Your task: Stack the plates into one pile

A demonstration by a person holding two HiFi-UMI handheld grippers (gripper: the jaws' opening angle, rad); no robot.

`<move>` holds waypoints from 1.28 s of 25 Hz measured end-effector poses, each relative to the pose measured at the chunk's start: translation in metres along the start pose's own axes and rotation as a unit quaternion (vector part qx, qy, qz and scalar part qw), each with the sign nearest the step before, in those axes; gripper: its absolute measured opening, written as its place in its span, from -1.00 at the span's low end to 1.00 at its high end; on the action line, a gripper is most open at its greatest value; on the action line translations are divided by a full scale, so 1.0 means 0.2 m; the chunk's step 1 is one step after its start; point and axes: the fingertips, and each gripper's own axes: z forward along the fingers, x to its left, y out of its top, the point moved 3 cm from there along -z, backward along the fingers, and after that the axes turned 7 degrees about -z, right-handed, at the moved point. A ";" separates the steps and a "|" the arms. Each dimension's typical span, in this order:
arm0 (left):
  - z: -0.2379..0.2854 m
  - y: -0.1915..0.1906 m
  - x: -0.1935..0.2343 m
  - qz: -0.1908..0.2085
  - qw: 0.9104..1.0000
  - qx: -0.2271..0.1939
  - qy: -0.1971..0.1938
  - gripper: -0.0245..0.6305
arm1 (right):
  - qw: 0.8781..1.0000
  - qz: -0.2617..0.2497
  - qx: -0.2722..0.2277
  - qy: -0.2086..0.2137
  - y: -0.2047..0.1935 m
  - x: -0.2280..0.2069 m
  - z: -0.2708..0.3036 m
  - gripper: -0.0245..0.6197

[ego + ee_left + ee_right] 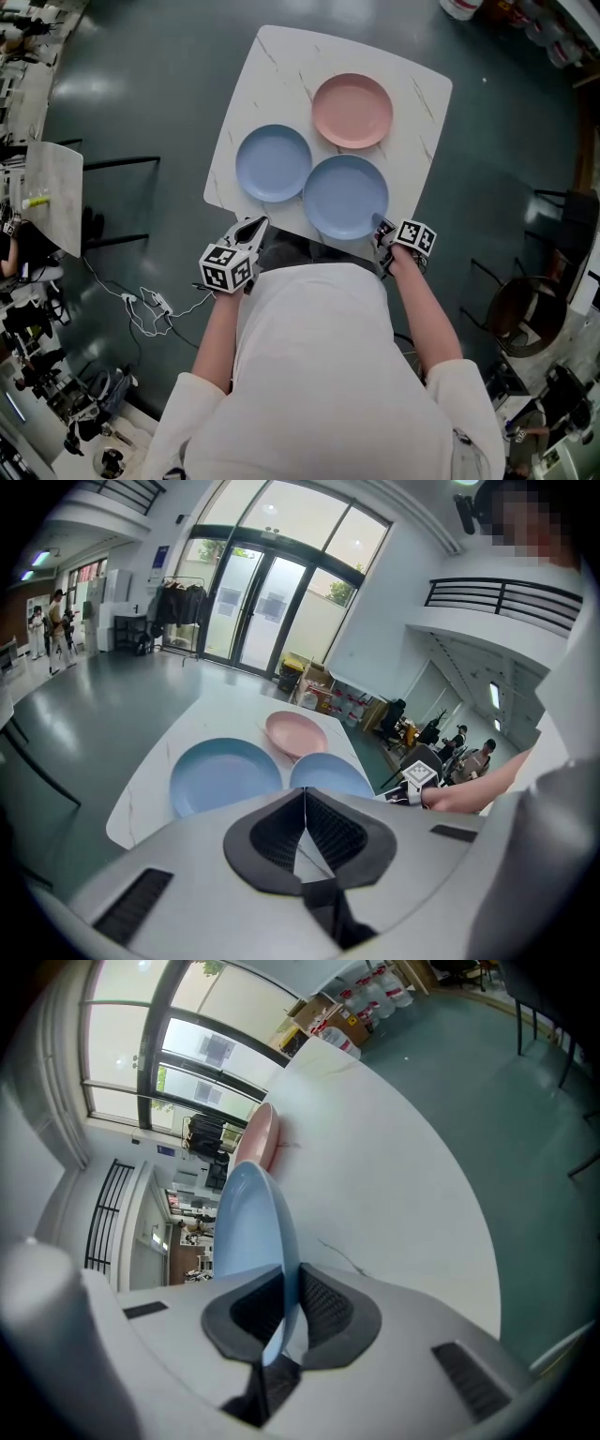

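The right gripper (pixel 286 1283) is clamped on the near rim of the near blue plate (pixel 253 1222); the rim runs edge-on between its two black pads. In the head view this gripper (pixel 382 230) sits at the table's near edge, on the right, with the person's hand behind it. I can't tell whether the plate's far rim rests on the table (pixel 394 1185).

The left gripper (pixel 305 803) has its jaws closed together with nothing between them. It hangs just off the table's near-left edge (pixel 255 225), pointing down toward the plates and touching none of them.

The near blue plate (pixel 345 197) lies closest to the person. The left blue plate (pixel 273 163) lies beside it, their rims touching or close to it. The pink plate (pixel 352 111) lies beyond them, its near rim just beside the near blue plate's far rim. All three are face up and side by side, none on another, each showing only its own plain inside.

The white marbled table (pixel 272 56) stands on a dark green floor (pixel 141 103).
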 end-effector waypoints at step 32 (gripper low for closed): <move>-0.25 0.09 0.70 -0.043 0.999 -0.002 -0.017 -0.88 | 0.999 -0.031 0.036 -0.025 -0.04 0.68 0.62 -0.78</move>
